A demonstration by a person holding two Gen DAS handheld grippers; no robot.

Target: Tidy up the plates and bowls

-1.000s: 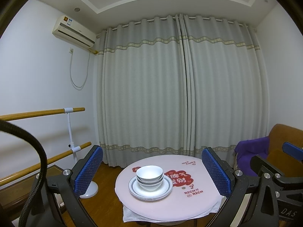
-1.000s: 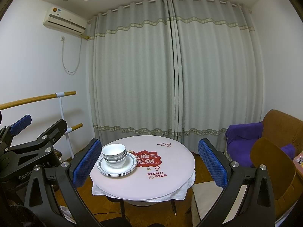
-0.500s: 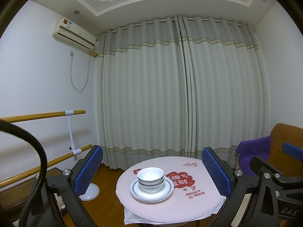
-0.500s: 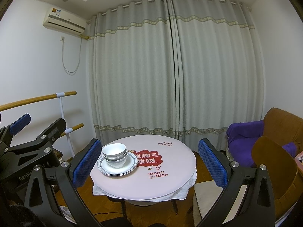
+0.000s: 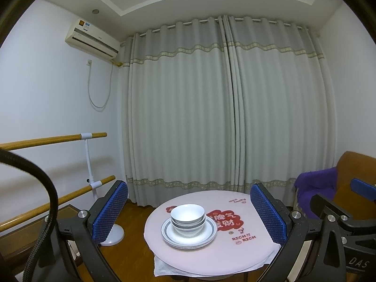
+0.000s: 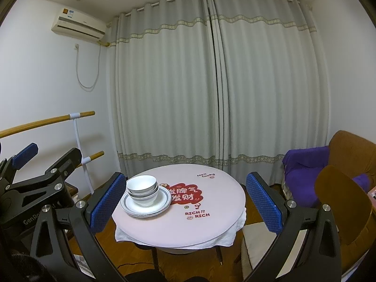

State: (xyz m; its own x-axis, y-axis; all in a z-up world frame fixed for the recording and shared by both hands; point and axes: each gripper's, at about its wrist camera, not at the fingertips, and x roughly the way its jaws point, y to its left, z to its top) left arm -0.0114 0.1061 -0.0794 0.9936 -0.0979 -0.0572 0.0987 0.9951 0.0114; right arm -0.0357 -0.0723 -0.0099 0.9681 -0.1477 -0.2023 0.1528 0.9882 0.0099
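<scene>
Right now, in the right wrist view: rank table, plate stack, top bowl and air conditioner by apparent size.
1. Table, clearly largest.
2. Air conditioner and plate stack: they look about alike, and the air conditioner is much farther off, so no ranking between them.
3. Top bowl, smallest.

We see white bowls (image 5: 187,216) on white plates (image 5: 189,233) with grey rim bands. Bench (image 6: 218,223) cover pale pink, red print (white cloth under). Gripper pads (image 5: 110,211) blue, dimpled. Curtains (image 6: 211,82) grey, beige wavy trim. Throw (image 6: 303,166) purple.
</scene>
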